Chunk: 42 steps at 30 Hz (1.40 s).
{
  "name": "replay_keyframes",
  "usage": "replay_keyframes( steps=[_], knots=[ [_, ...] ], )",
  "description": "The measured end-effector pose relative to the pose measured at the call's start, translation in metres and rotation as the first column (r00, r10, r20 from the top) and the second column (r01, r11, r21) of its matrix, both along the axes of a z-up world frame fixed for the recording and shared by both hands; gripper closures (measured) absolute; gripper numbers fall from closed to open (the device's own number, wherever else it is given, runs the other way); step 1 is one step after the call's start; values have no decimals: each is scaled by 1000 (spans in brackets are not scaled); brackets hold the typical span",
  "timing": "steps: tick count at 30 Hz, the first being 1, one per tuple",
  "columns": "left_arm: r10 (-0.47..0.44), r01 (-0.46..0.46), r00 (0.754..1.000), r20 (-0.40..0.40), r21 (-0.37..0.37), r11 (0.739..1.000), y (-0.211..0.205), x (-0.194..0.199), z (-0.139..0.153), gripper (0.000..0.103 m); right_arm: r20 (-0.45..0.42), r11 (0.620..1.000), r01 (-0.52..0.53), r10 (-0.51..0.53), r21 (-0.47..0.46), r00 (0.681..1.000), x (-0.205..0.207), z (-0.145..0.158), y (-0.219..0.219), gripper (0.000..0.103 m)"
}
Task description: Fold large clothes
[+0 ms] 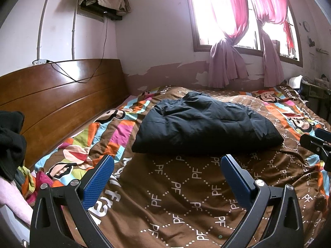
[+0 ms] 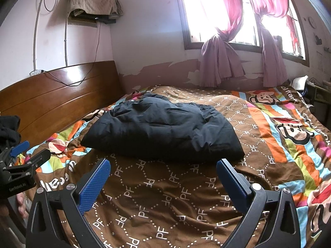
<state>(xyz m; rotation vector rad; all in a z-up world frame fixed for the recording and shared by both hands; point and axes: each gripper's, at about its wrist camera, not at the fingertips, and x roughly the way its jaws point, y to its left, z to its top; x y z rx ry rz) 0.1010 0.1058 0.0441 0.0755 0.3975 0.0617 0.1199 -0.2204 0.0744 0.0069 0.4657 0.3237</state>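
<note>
A dark navy padded jacket [image 1: 204, 124] lies folded into a puffy bundle in the middle of the bed, seen also in the right wrist view [image 2: 165, 130]. My left gripper [image 1: 167, 161] hovers above the quilt just in front of the jacket, open, with nothing between its blue pads. My right gripper [image 2: 163, 165] hangs likewise before the jacket's near edge, open and empty. The right gripper's tip shows at the right edge of the left wrist view [image 1: 316, 142]; the left gripper shows at the left edge of the right wrist view [image 2: 20, 157].
The bed carries a brown patterned quilt [image 1: 186, 196] with cartoon monkeys. A wooden headboard [image 1: 51, 95] runs along the left. Dark and pink clothes [image 1: 10, 144] pile at the near left. Pink curtains [image 1: 227, 62] hang at the window behind; a cluttered side table [image 1: 314, 91] stands far right.
</note>
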Motion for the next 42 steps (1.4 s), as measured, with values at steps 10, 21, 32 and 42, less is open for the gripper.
replay_keyframes(
  steps=[10,21,32,42],
  knots=[
    [3,-3,1000,2,2,1000,-3,0,2,2,-1,1000,0,0,0,1000,0,0,0,0],
    [3,-3,1000,3,4,1000,-4,0,3,2,-2,1000,1,-1,0,1000,0,0,0,0],
    [5,-5,1000,3,3,1000,-5,-1,2,2,-1,1000,0,0,0,1000,0,0,1,0],
    [6,-6,1000,3,5,1000,-5,-1,3,2,-1,1000,-1,1,0,1000,0,0,-1,0]
  ],
)
